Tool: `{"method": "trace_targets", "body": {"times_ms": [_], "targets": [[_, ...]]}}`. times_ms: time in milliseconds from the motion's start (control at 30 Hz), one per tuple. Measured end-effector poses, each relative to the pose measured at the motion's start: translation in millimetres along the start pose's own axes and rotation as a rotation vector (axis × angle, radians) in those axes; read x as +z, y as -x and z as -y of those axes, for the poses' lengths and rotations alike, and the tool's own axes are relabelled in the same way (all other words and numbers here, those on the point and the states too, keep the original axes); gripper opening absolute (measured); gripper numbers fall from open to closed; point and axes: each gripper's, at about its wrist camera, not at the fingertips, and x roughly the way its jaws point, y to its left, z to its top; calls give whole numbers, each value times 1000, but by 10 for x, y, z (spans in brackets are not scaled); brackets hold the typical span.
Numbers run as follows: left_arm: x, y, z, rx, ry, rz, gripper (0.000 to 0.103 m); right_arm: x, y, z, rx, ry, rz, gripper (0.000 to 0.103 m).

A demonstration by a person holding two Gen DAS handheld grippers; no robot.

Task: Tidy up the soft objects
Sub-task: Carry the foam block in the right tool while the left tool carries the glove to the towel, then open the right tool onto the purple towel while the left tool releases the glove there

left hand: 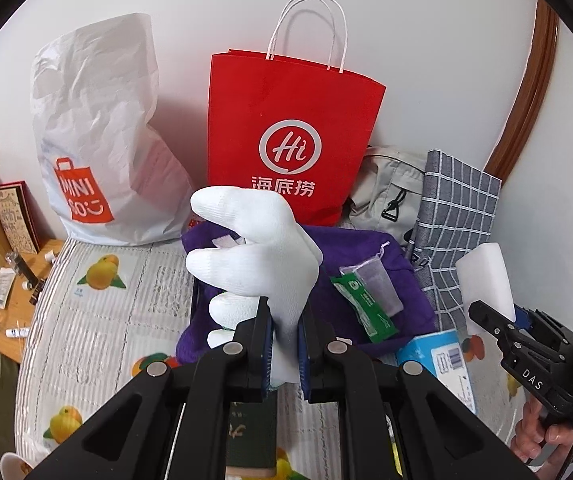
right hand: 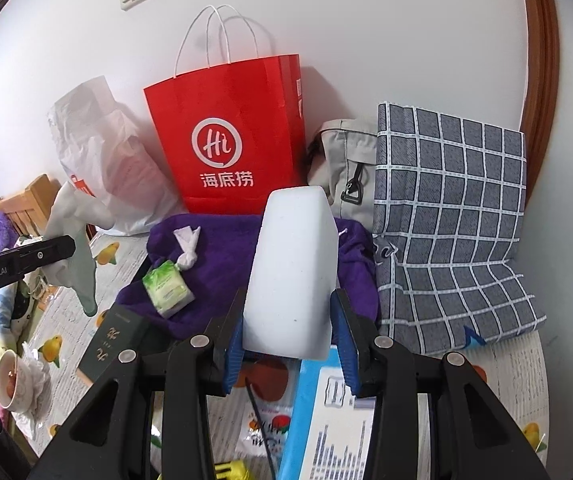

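The left gripper [left hand: 285, 346] is clenched on a white glove [left hand: 252, 248], held up above the purple cloth [left hand: 366, 272]. To the right, the right gripper [right hand: 288, 350] clamps a white sponge block [right hand: 292, 272], held near the red paper bag [right hand: 230, 136].

White glove [left hand: 254, 248], red bag [left hand: 286, 136], purple towel [right hand: 222, 252].

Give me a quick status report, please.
Left gripper shut on white glove. Right gripper shut on white sponge block. Purple cloth below; nothing blocking.
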Motion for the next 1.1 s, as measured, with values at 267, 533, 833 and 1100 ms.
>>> {"method": "trace_targets", "body": {"times_ms": [267, 533, 833, 1100], "targets": [[125, -308, 2, 33, -6, -15, 11, 101, -328, 26, 0, 10, -21, 40], [203, -657, -149, 41, 39, -56, 11, 267, -724, 61, 23, 26, -52, 40], [271, -1159, -270, 6, 91, -138, 11, 399, -1149, 77, 59, 51, -100, 40], [264, -1630, -184, -45, 98, -220, 11, 300, -1527, 133, 49, 87, -197, 40]]}}
